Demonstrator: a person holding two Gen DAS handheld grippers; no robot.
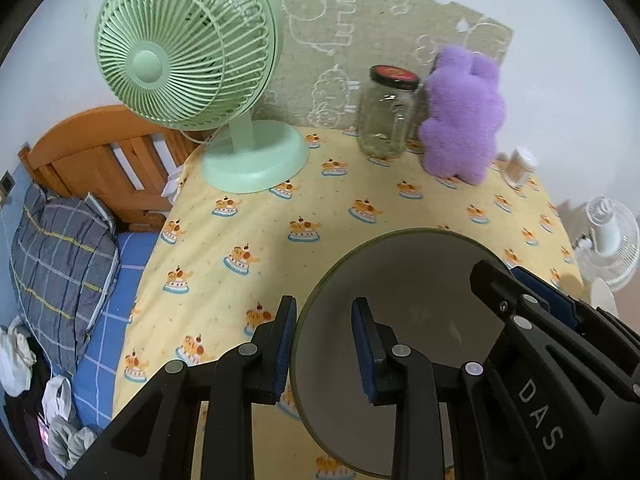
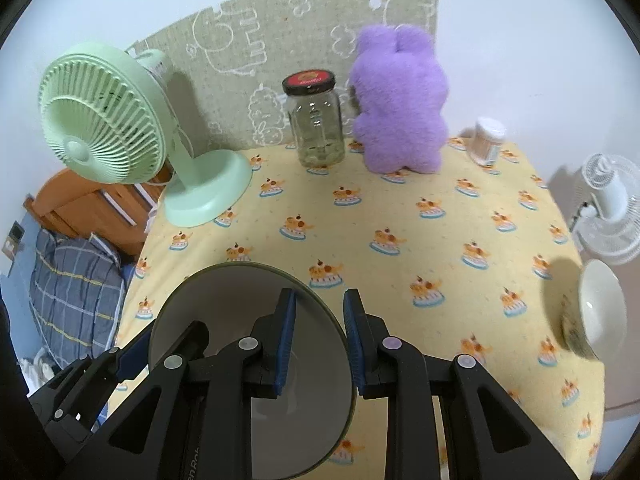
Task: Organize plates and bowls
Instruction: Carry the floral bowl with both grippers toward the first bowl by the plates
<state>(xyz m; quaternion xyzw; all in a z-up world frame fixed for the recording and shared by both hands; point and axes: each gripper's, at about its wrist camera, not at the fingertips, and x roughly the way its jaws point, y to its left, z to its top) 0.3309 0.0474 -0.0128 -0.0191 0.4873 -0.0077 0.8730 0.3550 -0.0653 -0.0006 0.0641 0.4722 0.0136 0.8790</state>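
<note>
Plate point(image 1: 408, 280) — gripped both sides — green fan point(image 1: 188, 48), jar point(image 1: 386, 116) beyond, apparently clear.

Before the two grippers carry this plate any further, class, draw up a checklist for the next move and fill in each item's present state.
1. Left gripper clamped on the plate rim: ok.
2. Right gripper clamped on the opposite rim: ok.
3. Plate clear of the tablecloth: cannot tell.
4. White bowl near the table's right edge, apart from the plate: ok.
5. Glass jar, purple plush and green fan stand far from the plate: ok.
</note>
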